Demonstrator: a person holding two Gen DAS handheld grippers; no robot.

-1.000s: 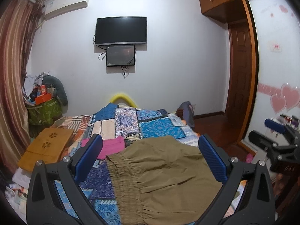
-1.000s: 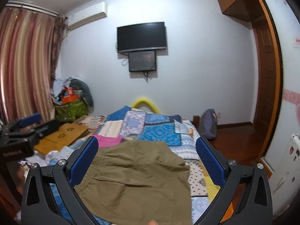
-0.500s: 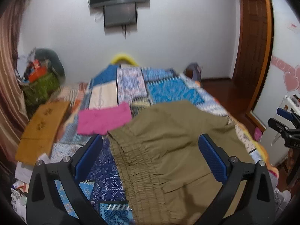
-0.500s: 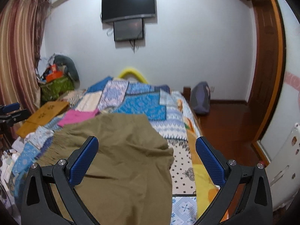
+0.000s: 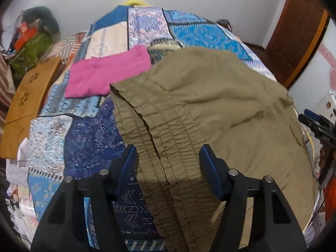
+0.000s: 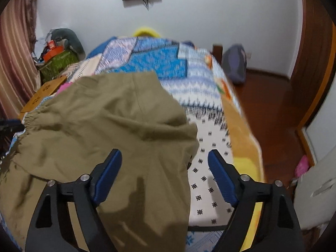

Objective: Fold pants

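Olive-green pants (image 5: 210, 109) lie spread on the patchwork bed, elastic waistband toward the left. My left gripper (image 5: 168, 157) is open, its blue fingers straddling the gathered waistband from above, holding nothing. In the right wrist view the pants (image 6: 100, 126) cover the bed's near left part. My right gripper (image 6: 164, 163) is open over the pants' right edge, its left finger above the fabric and its right finger above the white dotted sheet.
A folded pink garment (image 5: 105, 73) lies on the bed beyond the waistband. A wooden board (image 5: 27, 103) lies at the bed's left edge. A green bag with clutter (image 6: 58, 61) stands at the far left. A backpack (image 6: 234, 63) sits on the wooden floor right of the bed.
Both grippers have tipped downward and moved close to the pants. Both sets of jaws have narrowed but remain open.
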